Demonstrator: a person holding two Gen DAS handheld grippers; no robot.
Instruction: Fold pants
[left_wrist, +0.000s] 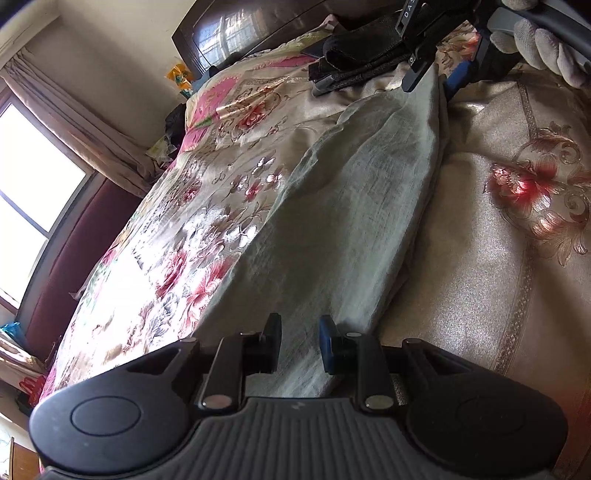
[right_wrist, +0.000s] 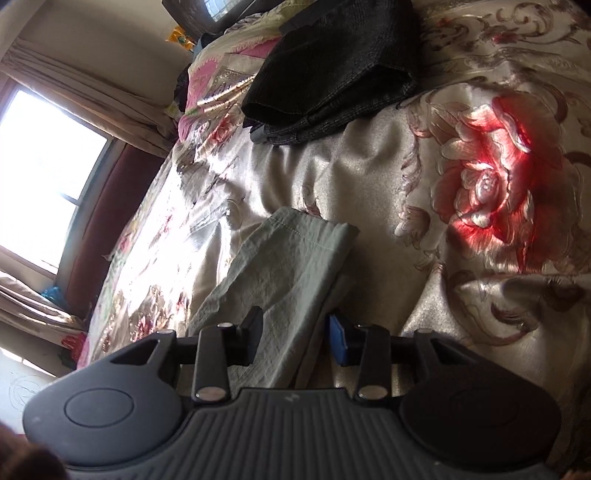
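Grey-green pants (left_wrist: 354, 206) lie lengthwise along bed (left_wrist: 491, 280) | left gripper (left_wrist: 300, 345) parted, fabric between jaws, unclamped | right gripper (right_wrist: 295, 341) parted over hem end | black clothes (right_wrist: 332, 70) near headboard

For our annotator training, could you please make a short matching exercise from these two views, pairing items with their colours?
Things:
1. pants
2. folded garment
3. bedspread
4. glove

Descriptions:
a. black
b. white knit
c. pale grey-green
d. beige with red flowers

Pairs: 1-c, 2-a, 3-d, 4-b
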